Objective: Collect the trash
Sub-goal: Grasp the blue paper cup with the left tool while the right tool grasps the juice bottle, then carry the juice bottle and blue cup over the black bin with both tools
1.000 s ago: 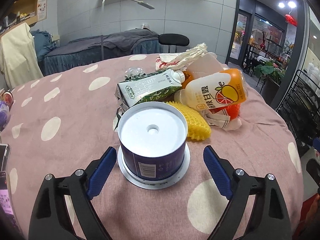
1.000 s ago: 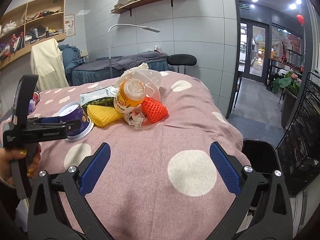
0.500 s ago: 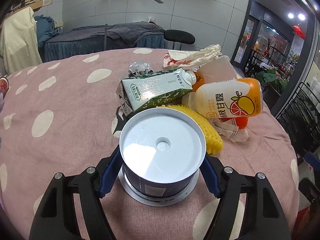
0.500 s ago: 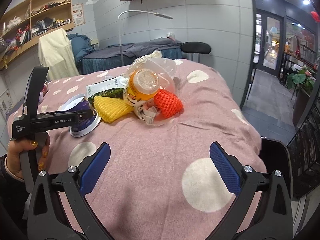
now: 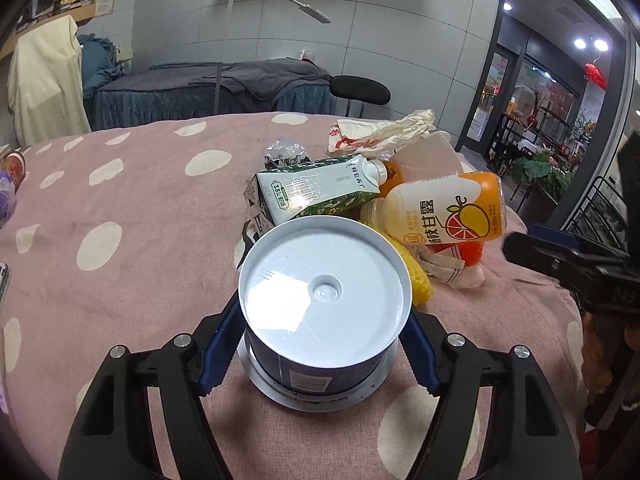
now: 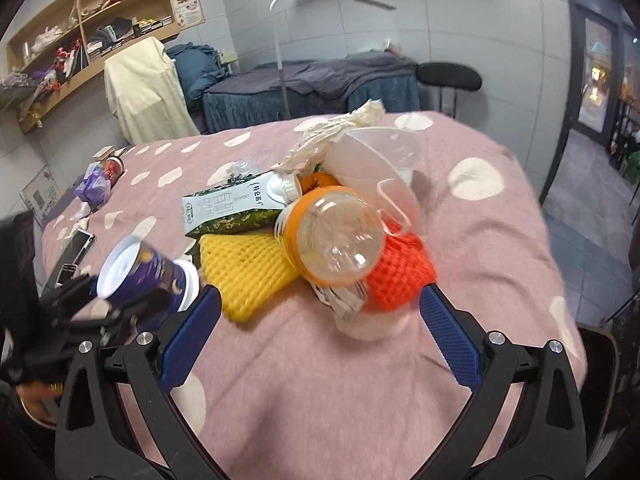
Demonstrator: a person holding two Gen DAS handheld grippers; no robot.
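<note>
A purple round tub with a white lid (image 5: 325,299) is held between the fingers of my left gripper (image 5: 322,344), which is shut on it; in the right wrist view the tub (image 6: 140,276) appears tilted and lifted. Beyond it lies a trash pile: a green-white milk carton (image 5: 316,194), an orange juice bottle (image 5: 444,210), yellow foam netting (image 6: 244,270), red foam netting (image 6: 400,276), a clear plastic cup (image 6: 376,160) and crumpled paper (image 5: 380,132). My right gripper (image 6: 318,328) is open, just short of the bottle (image 6: 336,244).
The table has a pink cloth with white dots (image 5: 120,200). Phones (image 6: 76,248) and small items (image 6: 100,178) lie at its left side. A black bin (image 6: 600,364) stands at the lower right. A bed, a stool and shelves stand behind.
My left gripper closed on the tub and raised it, tilted. My right gripper moved forward toward the pile, up to the bottle.
</note>
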